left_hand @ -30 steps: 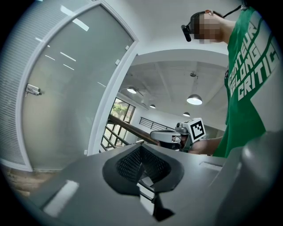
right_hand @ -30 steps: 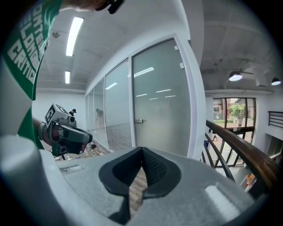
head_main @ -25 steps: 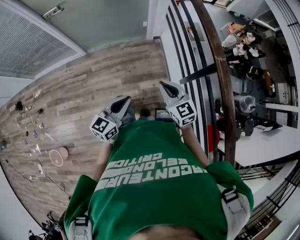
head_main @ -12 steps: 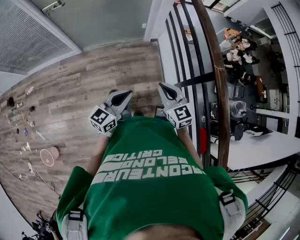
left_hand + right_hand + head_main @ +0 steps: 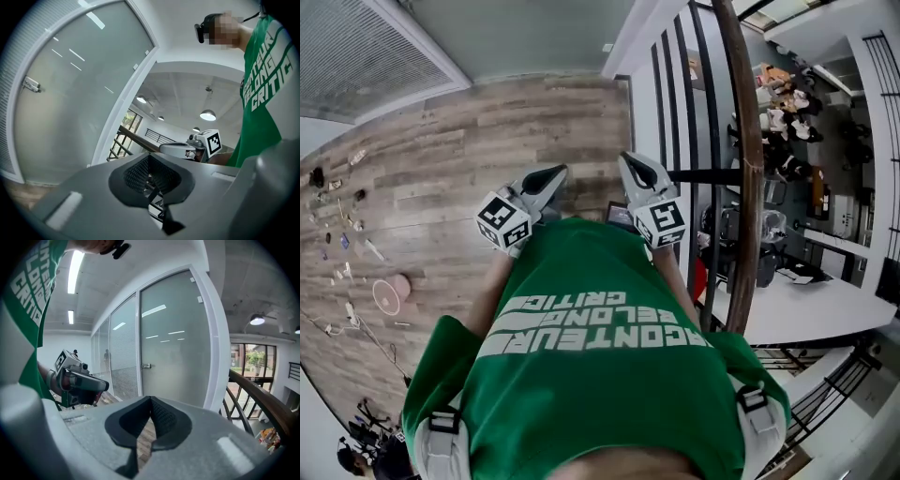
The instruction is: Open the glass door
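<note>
Jaws on left hand-held gripper (image 5: 551,174) and right hand-held gripper (image 5: 632,161) were pressed together, empty. Door (image 5: 173,343) was shut, well apart from both.

The wood-plank floor (image 5: 487,141) has a small pink disc (image 5: 399,285) lying flat on it. A white ring (image 5: 384,298) lies just beside the disc, touching it or nearly so. A loose line of small bits (image 5: 342,246), too tiny to name, runs off from the disc on one side, and a thin pale cable (image 5: 356,330) trails near it on the opposite side.
</note>
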Action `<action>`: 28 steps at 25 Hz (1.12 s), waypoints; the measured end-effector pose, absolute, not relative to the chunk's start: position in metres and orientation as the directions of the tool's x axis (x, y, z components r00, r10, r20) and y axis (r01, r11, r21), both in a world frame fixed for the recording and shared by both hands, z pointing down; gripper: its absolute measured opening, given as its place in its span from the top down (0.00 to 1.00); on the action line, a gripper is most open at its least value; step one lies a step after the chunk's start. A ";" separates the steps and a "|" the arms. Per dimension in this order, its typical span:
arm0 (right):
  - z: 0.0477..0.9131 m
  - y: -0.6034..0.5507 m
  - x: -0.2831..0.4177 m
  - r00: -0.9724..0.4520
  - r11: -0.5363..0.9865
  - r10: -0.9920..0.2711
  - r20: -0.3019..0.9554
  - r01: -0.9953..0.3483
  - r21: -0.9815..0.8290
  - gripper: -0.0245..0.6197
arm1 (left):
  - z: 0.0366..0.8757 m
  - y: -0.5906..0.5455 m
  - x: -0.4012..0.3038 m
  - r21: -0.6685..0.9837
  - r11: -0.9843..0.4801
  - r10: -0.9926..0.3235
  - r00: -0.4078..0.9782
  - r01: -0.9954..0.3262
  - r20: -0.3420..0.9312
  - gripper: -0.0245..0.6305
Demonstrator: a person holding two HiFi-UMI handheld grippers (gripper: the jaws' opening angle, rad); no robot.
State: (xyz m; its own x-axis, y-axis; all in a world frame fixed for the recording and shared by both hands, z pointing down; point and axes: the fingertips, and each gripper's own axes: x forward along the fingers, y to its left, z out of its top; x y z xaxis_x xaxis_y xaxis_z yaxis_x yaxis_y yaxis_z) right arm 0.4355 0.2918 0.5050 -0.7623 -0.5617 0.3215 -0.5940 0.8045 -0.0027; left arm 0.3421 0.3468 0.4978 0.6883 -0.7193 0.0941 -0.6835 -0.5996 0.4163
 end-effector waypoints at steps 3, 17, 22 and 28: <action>0.508 0.276 0.423 -0.760 0.805 -0.557 0.335 -0.593 -0.006 0.97 | 0.496 0.332 0.327 0.419 -0.597 -0.720 0.687 -0.684 0.096 0.94; 0.510 0.224 0.329 -0.771 0.846 -0.499 0.396 -0.532 0.031 0.97 | 0.502 0.276 0.231 0.469 -0.547 -0.752 0.653 -0.693 0.087 0.94; 0.514 0.222 0.300 -0.763 0.857 -0.482 0.430 -0.514 0.048 0.97 | 0.506 0.264 0.199 0.478 -0.536 -0.761 0.643 -0.696 0.084 0.94; 0.522 0.217 0.272 -0.755 0.863 -0.470 0.458 -0.502 0.057 0.97 | 0.512 0.257 0.161 0.481 -0.516 -0.777 0.623 -0.709 0.084 0.94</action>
